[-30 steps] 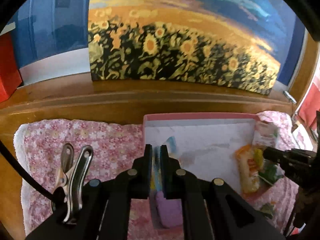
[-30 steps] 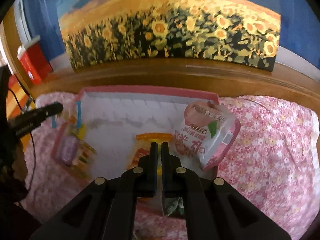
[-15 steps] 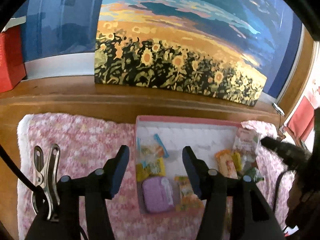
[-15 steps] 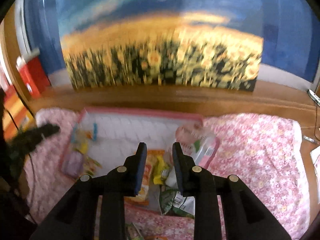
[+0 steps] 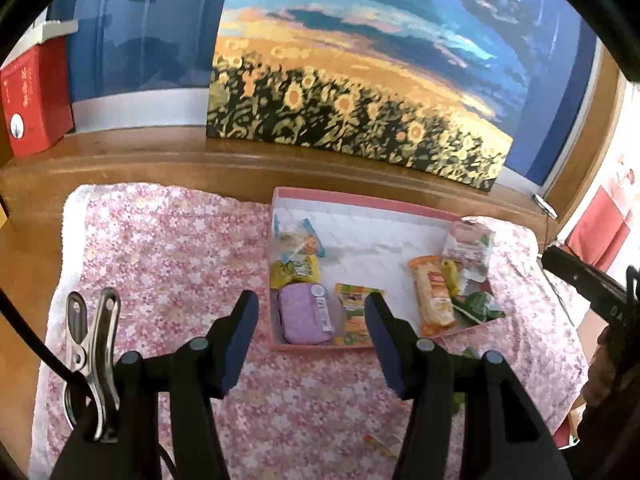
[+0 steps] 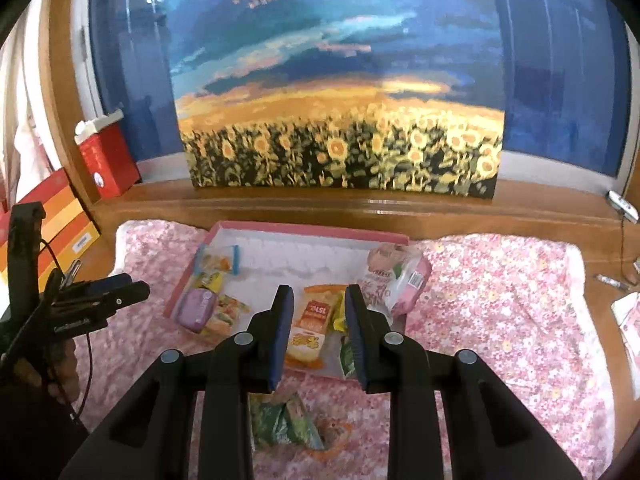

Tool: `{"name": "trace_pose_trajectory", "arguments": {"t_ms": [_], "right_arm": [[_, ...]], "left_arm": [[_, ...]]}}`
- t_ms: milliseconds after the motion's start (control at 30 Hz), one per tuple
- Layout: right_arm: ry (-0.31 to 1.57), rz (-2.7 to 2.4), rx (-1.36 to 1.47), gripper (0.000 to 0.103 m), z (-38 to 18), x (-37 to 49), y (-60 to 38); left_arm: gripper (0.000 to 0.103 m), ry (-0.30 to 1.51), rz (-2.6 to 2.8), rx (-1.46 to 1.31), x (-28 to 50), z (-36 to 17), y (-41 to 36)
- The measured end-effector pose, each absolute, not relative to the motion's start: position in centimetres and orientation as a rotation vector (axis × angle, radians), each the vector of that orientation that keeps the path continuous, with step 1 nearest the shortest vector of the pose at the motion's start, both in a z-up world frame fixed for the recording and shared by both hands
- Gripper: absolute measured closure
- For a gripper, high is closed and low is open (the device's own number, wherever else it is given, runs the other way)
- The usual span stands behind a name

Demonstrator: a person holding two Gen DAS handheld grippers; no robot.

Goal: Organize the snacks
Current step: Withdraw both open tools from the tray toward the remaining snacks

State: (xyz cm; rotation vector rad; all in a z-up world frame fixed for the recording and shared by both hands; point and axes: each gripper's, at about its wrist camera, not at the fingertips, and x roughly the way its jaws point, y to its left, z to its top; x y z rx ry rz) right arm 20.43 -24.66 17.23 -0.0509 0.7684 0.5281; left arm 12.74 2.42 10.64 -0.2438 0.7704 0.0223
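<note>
Loose green snack packet [image 6: 286,420], outside pink tray [image 6: 304,229] on floral cloth: lies directly beneath right tongs [image 6: 318,336], nearer than left tongs [image 5: 306,344]; both spread, empty.

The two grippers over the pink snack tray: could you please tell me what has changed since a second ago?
Both have just opened and drawn back from the shallow pink cardboard tray. The left gripper released the purple pouch; the right gripper released the orange packet. Both snacks remain in the tray on the floral cloth.

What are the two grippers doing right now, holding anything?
Left gripper: open, jaws just opened, nothing between them.
Right gripper: open, just opened, holding nothing.
</note>
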Motion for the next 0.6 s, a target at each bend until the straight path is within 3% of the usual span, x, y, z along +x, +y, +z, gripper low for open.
{"name": "trace_pose_trajectory", "arguments": {"t_ms": [300, 600], "right_arm": [[0.725, 0.551, 0.009, 0.075, 18.1, 16.0, -26.5], [0.845, 0.560, 0.064, 0.075, 15.8, 13.3, -27.4]], "left_arm": [[0.045, 0.754, -0.023, -0.212, 8.5, 11.0, 0.6], [0.045, 0.803, -0.046, -0.186, 4.4, 10.2, -1.1]]}}
